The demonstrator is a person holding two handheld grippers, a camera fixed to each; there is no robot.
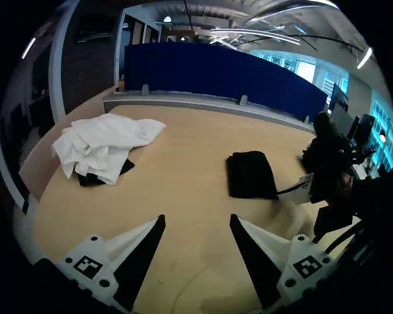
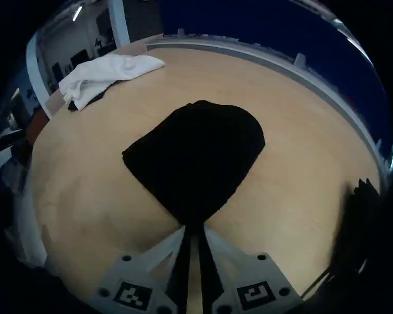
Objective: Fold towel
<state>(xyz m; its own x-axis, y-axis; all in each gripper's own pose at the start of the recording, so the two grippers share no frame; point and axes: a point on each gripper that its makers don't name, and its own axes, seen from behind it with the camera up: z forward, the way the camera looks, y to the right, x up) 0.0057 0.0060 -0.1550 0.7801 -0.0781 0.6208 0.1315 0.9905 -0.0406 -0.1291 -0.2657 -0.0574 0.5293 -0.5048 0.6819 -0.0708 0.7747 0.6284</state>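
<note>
Your left gripper (image 1: 197, 216): nearest, fingers spread wide above the light wooden table (image 1: 196, 141), holding nothing. Your right gripper (image 2: 195, 228): fingers pinched together on the near corner of the folded black towel (image 2: 196, 157), which lies flat mid-table. Far left: a crumpled white cloth pile (image 1: 105, 144); beyond it, a dark blue partition wall (image 1: 222, 70).

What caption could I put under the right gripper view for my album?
Right gripper pinches a corner of the folded black towel on a light wooden table, crumpled white cloth behind.
</note>
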